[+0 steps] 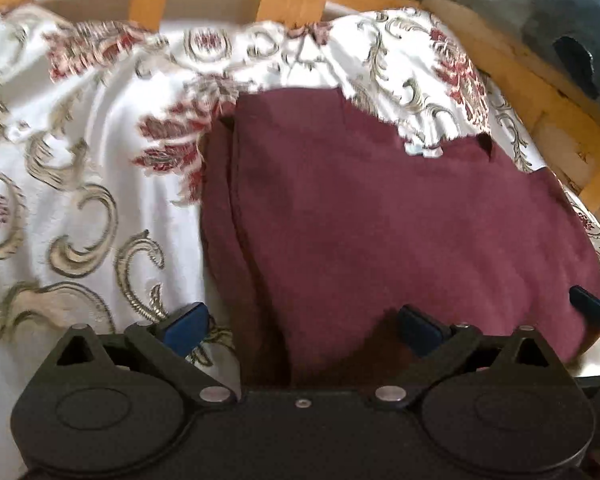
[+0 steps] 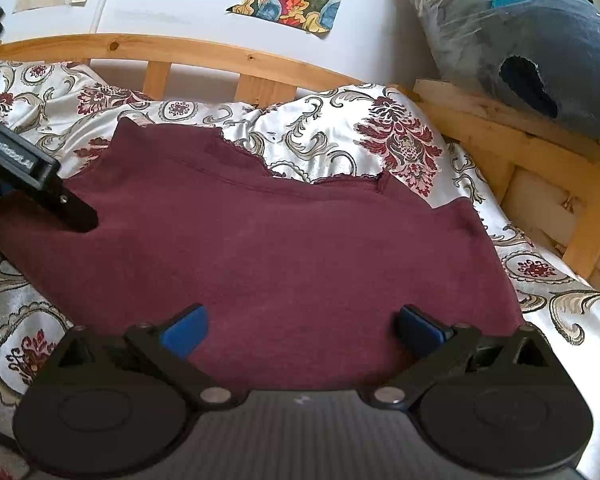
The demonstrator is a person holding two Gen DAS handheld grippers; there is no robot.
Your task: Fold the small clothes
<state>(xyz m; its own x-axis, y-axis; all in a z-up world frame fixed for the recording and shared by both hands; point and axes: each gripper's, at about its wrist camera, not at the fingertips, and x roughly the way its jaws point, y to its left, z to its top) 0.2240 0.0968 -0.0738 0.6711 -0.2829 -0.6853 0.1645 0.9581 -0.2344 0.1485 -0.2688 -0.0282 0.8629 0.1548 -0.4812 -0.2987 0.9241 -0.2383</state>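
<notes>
A dark red top [image 2: 260,248] lies spread on a bed [image 2: 400,136] covered with a white bedspread patterned in red flowers and grey scrolls. The top sits toward the right side of the bed, its scalloped neckline pointing at the wooden headboard [image 2: 204,54]. On its left side the cloth is already doubled over, showing stacked layers along a lengthwise fold.

The left gripper [image 1: 300,332] hovers low over that folded edge, its blue-tipped fingers [image 1: 186,328] spread wide apart and holding nothing. The right gripper [image 2: 300,330] hovers over the near hem, fingers likewise wide apart and empty.

The top looks like soft, light knit. It will likely droop and wrinkle when lifted, and should drag a little on the glossy bedspread rather than slide freely. The best hold is probably a pinch through all layers at an edge or corner, such as the near hem, taking care not to catch the bedspread underneath.
</notes>
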